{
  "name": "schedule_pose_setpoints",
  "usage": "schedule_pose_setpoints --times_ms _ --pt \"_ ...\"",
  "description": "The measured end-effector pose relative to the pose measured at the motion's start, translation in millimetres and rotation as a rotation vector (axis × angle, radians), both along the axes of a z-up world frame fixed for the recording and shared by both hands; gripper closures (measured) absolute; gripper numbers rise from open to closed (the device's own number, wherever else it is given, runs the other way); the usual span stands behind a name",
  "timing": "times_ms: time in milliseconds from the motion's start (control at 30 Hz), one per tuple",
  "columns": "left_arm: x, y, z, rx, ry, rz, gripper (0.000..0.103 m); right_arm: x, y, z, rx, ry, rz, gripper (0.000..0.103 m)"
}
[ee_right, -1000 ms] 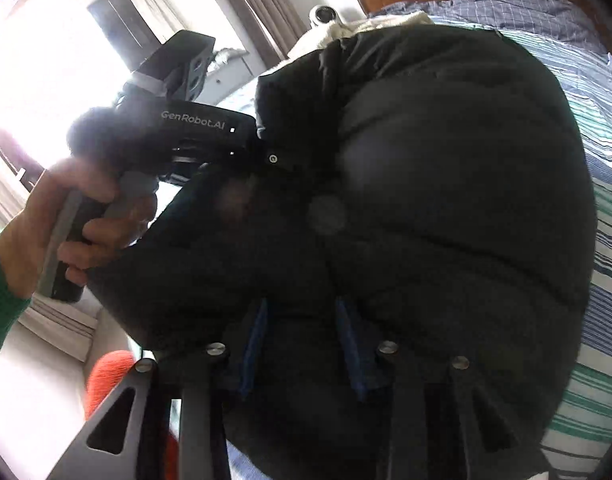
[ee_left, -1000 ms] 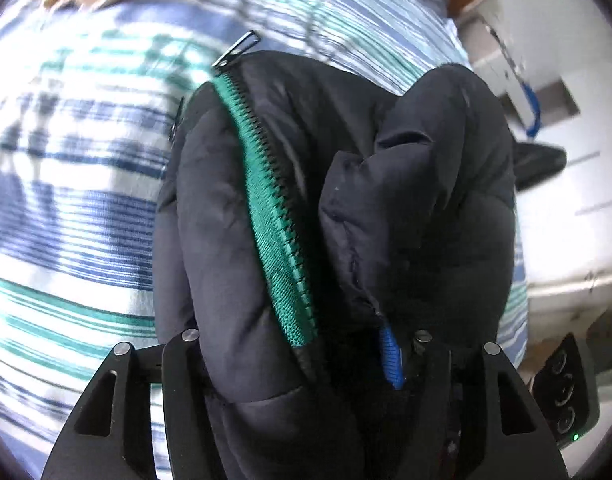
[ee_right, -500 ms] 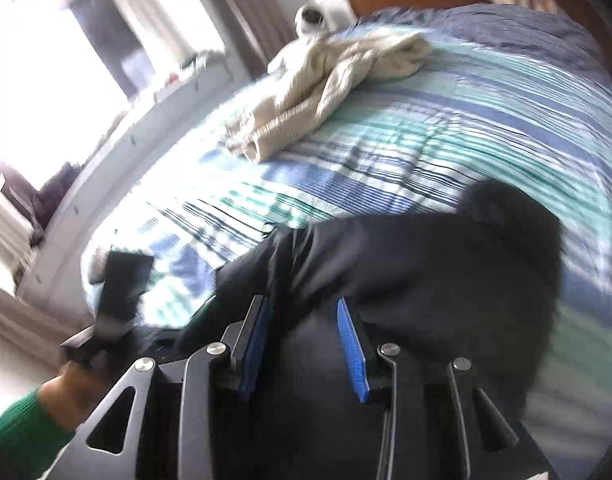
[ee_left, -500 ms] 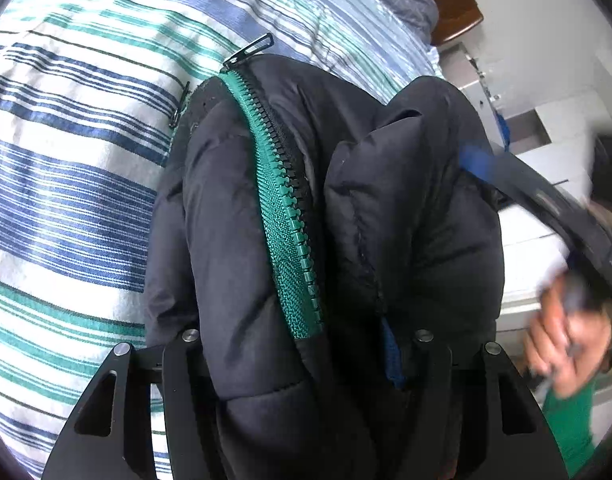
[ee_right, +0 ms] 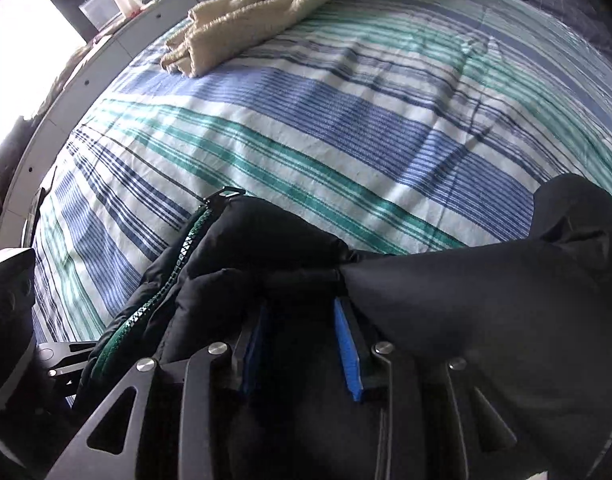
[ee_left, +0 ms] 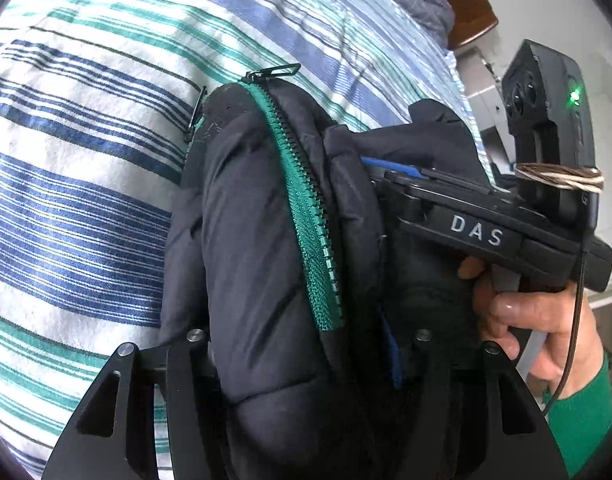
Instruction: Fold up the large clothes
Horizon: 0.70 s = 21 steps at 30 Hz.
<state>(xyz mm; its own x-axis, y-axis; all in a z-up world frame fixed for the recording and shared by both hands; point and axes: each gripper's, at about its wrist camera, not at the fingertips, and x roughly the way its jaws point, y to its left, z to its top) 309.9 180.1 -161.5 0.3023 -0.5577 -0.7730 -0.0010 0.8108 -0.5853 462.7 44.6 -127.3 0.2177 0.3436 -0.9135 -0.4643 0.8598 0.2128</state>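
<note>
Both wrist views close, angled down, sharing jacket (ee_left: 258, 240) and bedspread (ee_right: 345, 120)

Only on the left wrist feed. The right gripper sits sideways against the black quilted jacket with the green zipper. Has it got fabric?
Observer: Yes. In the right wrist view, fabric of the black quilted jacket fills the gap between the right gripper's blue pads.
Operator: Anything loose on its far side?
Observer: A smooth black section of the jacket spreads out to the right of that gripper.
Operator: What's further up the bed?
Observer: A cream towelling cloth lies crumpled at the far end of the striped bedsheet.
</note>
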Motion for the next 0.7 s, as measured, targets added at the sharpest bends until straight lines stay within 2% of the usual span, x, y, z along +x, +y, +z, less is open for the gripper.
schedule_pose_setpoints --times_ms 167,267,400,467,533,567,633,700 --pt "-0.6 -10.6 5.9 0.038 -0.017 -0.008 0.042 -39.1 -38.4 39.8 0.081 -0.043 -0.022 0.068" --pt "1.1 -15.2 7.4 0.042 -0.019 -0.004 0.041 -94.1 -64.5 74.5 0.124 -0.154 0.017 0.068" --pt "-1.4 -15.7 7.6 0.037 -0.025 0.002 0.041 -188.0 -116.8 92.4 0.202 -0.186 0.03 0.068" --pt "-1.1 -18.6 5.8 0.043 -0.032 0.004 0.041 -233.8 -138.0 91.9 0.223 -0.206 0.007 0.068" --pt "-5.6 -16.0 4.6 0.048 -0.038 0.005 0.041 -256.2 -148.0 83.7 0.201 -0.219 -0.027 0.068" --pt "-6.3 -17.3 4.8 0.047 -0.042 0.004 0.04 -261.1 -149.0 70.9 0.168 -0.22 -0.057 0.068" --pt "-11.3 -17.8 5.2 0.033 -0.053 0.002 0.038 -255.9 -150.2 46.4 0.162 -0.162 -0.116 0.068" --pt "-15.8 -18.3 4.2 0.024 -0.063 0.017 0.037 -248.5 -146.8 25.5 0.158 -0.15 -0.14 0.069"
